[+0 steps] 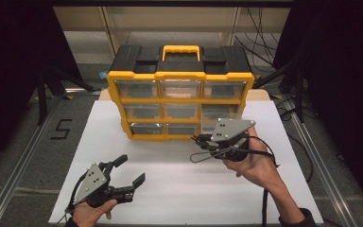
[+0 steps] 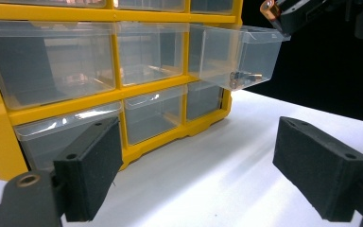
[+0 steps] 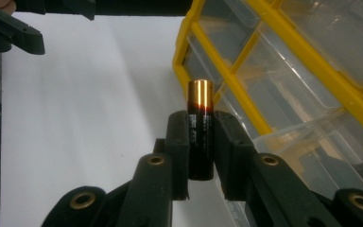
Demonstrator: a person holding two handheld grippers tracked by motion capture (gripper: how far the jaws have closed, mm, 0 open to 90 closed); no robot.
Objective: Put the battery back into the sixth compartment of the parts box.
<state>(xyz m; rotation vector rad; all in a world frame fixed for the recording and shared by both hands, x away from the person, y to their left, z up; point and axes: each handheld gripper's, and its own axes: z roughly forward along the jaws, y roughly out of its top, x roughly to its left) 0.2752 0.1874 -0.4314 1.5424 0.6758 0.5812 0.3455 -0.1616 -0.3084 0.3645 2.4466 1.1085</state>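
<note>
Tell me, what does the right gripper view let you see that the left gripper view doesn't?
The right gripper view alone shows a battery's black body with its copper-coloured end, clamped upright between the right gripper's jaws.

The left gripper view alone shows the left gripper's own jaws spread wide with nothing between them, and one clear drawer pulled out of the cabinet, with a small metal item lying inside.

Both show the yellow drawer cabinet with its clear drawers, standing on the white table.

A black "5" [image 1: 62, 128] is marked on the floor (battery [image 3: 200, 127] print unreadable).
</note>
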